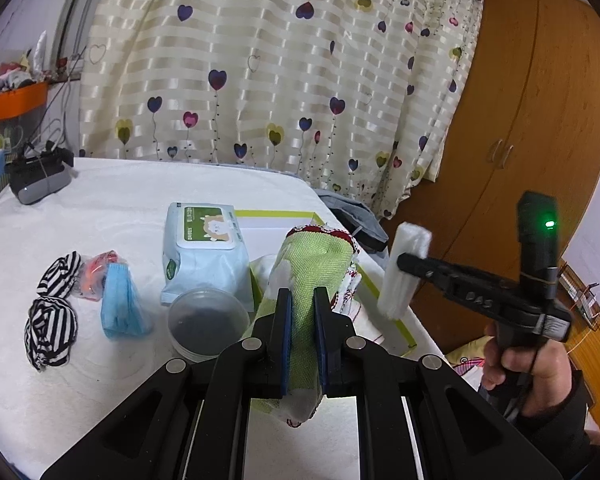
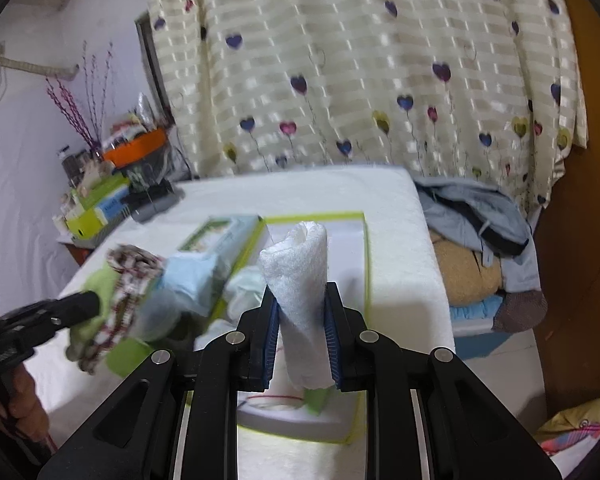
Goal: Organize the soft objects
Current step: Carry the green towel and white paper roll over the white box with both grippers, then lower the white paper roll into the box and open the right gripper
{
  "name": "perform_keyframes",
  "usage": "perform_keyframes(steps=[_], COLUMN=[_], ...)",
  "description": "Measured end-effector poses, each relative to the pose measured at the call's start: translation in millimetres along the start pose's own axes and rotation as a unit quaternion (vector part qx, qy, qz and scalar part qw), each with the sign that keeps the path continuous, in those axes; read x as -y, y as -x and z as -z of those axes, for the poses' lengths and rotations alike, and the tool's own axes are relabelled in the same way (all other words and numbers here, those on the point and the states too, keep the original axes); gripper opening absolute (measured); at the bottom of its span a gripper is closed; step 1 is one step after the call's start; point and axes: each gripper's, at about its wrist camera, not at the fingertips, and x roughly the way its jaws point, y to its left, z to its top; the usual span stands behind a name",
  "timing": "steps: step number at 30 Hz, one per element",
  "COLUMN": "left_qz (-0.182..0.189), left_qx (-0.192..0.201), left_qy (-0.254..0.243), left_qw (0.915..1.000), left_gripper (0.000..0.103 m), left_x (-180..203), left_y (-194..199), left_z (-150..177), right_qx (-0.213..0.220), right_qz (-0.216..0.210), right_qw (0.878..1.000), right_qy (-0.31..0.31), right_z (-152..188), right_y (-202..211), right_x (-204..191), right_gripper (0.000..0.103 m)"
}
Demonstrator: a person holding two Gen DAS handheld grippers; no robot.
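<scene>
My left gripper [image 1: 303, 300] is shut on a rolled green mesh cloth [image 1: 312, 276] with a red-and-white patterned edge, held above the white table. It also shows in the right wrist view [image 2: 104, 296]. My right gripper [image 2: 300, 304] is shut on a rolled white cloth [image 2: 300, 280] above the white box with green edges [image 2: 356, 240]. In the left wrist view the right gripper [image 1: 404, 262] holds the white roll [image 1: 404, 272] beyond the box [image 1: 276, 216]. More cloth pieces [image 2: 244, 284] lie in the box.
On the table lie a wipes pack [image 1: 204, 248], a round lidded container [image 1: 208, 322], a blue packet [image 1: 120, 304], a striped cloth [image 1: 52, 308], an orange item [image 1: 96, 272] and a black device [image 1: 38, 178]. Clothes [image 2: 476, 216] are piled to the right, before a wooden wardrobe [image 1: 520, 120].
</scene>
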Motion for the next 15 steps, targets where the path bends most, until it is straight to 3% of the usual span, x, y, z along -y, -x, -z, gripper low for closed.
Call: perform_keyframes(steps=[8, 15], left_qz=[0.001, 0.003], left_qx=[-0.01, -0.013], left_qy=[0.003, 0.001], left_qw=[0.9999, 0.9999], left_gripper=[0.01, 0.01], left_x=[-3.1, -2.5], left_y=[-11.5, -18.3], left_z=[-0.5, -3.2], right_qx=[-0.083, -0.072], right_qz=[0.02, 0.013], right_qw=[0.996, 0.997], right_qy=[-0.016, -0.011], right_z=[12.4, 10.6], right_y=[-46.0, -52.0], right_x=[14.5, 13.0], right_gripper=[0.022, 0.026])
